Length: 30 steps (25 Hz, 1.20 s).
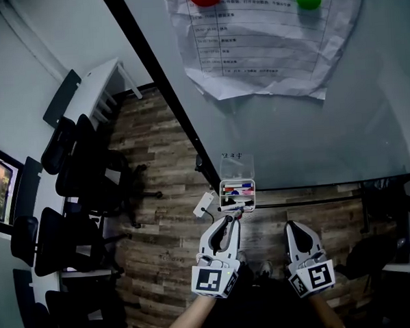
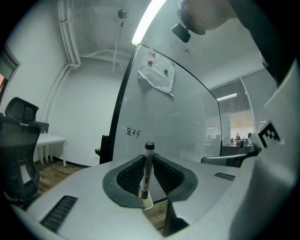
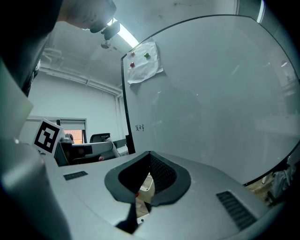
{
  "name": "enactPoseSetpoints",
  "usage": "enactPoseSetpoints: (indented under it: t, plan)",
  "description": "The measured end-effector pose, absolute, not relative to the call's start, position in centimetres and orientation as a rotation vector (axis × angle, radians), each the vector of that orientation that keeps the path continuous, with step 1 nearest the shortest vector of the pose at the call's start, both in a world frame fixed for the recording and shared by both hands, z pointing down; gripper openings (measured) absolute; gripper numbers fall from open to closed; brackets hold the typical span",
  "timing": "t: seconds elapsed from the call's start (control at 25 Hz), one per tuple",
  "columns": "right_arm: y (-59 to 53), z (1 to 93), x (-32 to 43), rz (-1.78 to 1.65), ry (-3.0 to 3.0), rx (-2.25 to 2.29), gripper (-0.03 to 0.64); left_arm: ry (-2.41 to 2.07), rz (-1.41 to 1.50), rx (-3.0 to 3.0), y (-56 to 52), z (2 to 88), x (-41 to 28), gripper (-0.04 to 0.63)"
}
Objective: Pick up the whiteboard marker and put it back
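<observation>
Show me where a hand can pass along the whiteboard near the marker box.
Bare whiteboard lies right of the marker box, and between it and the paper sheet above. Crowded: at the box, where the left gripper holds a marker.

whiteboard [image 1: 293, 141]: short line of dark handwriting [image 1: 230, 154], a few characters, too small to make out
paper sheet [image 1: 253, 41]: printed table in rows, print too fine to read
whiteboard marker [image 2: 147, 174]: label band on the barrel, blurred, unreadable
left gripper [image 1: 232, 219]: black-and-white square code on the cube, no letters or numbers
right gripper [image 1: 291, 225]: same kind of square code, no letters or numbers
</observation>
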State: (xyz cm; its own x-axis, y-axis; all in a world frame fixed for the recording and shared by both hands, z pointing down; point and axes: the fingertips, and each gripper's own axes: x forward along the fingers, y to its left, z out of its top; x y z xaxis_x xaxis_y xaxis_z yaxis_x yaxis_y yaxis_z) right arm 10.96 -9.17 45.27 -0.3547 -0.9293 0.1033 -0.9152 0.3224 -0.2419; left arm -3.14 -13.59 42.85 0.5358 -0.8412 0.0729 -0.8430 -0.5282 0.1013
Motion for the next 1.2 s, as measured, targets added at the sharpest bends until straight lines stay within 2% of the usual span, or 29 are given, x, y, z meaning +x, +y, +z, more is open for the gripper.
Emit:
enactPoseSetpoints:
  t: [1.2]
  plan:
    - [-15.5,47.7,10.1,-0.497,2.538,-1.782,0.012,-1.521,0.102,2.585,-20.8,45.6,-5.4,0.074]
